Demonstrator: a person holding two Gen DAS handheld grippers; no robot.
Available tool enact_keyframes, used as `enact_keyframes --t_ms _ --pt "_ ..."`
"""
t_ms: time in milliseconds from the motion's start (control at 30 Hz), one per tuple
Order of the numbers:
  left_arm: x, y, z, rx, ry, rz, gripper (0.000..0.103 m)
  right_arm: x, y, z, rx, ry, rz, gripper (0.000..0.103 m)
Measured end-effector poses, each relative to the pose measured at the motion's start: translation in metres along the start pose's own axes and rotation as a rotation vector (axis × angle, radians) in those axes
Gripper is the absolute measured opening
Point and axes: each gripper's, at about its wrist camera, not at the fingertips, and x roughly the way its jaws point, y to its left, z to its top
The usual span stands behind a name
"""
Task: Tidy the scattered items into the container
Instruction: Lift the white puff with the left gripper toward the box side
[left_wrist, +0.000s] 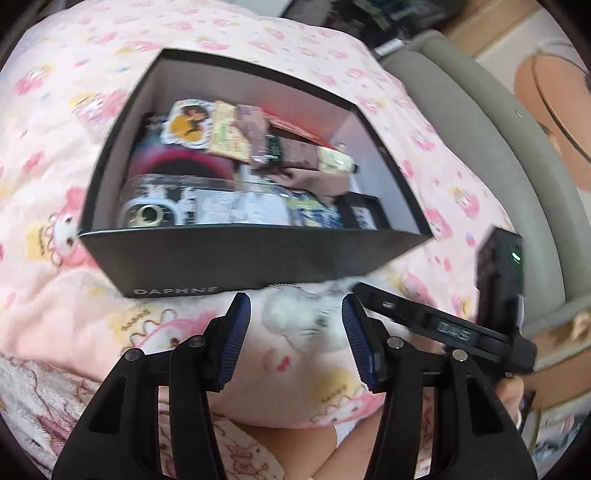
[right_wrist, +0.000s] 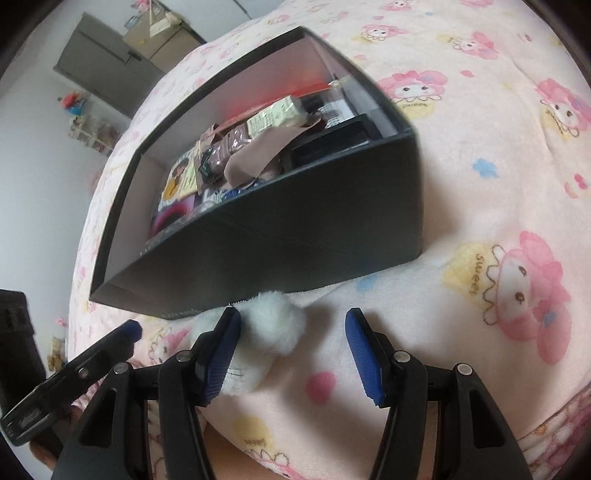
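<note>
A black shoebox (left_wrist: 240, 258) marked DAPHNE sits open on a pink cartoon blanket (left_wrist: 55, 184), crowded with packets, cards and small gadgets. A white fluffy toy (left_wrist: 306, 317) lies on the blanket just in front of the box's near wall. My left gripper (left_wrist: 297, 339) hovers over it with blue pads apart on either side, neither pressing on it. In the right wrist view the toy (right_wrist: 269, 332) rests against the box (right_wrist: 295, 229), beside the left pad of my right gripper (right_wrist: 291, 350), which stands open. The left gripper (right_wrist: 74, 376) shows at lower left, clear of the toy.
A grey padded edge (left_wrist: 480, 147) curves along the blanket's right side, with cardboard behind it. Beyond the bed are a grey door (right_wrist: 103, 62) and a small shelf of toys (right_wrist: 92, 129). Bare blanket (right_wrist: 498, 166) spreads to the right of the box.
</note>
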Motion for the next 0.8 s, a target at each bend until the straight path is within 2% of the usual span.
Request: enact_keyframes --t_ms 133,200,267,333,467,533,633,800 --pt "0.006 0.008 -0.002 -0.034 -0.004 0.024 0.051 -0.018 0.001 -0.002 0.000 -0.088 0.049 0.055" --pt "0.006 0.012 -0.003 -0.051 -0.009 0.021 0.051 -0.020 0.005 -0.002 -0.015 -0.096 0.074 0.055" --pt "0.008 0.018 -0.003 -0.082 -0.008 -0.019 0.051 -0.017 0.008 -0.004 -0.029 -0.074 0.098 0.055" --pt "0.014 0.019 -0.002 -0.102 0.004 -0.057 0.051 -0.012 0.007 -0.005 -0.025 -0.061 0.078 0.055" --pt "0.032 0.018 0.002 -0.127 0.021 -0.061 0.051 -0.004 -0.006 -0.001 0.028 -0.065 -0.042 0.055" --pt "0.041 0.018 0.004 -0.153 0.032 -0.069 0.051 0.002 -0.012 0.002 0.043 -0.048 -0.070 0.055" --pt "0.051 0.014 0.006 -0.158 0.050 -0.067 0.051 0.009 -0.017 0.000 0.047 0.001 -0.067 0.055" --pt "0.065 0.006 0.004 -0.149 0.083 -0.060 0.052 0.003 -0.017 -0.006 0.007 0.024 -0.049 0.055"
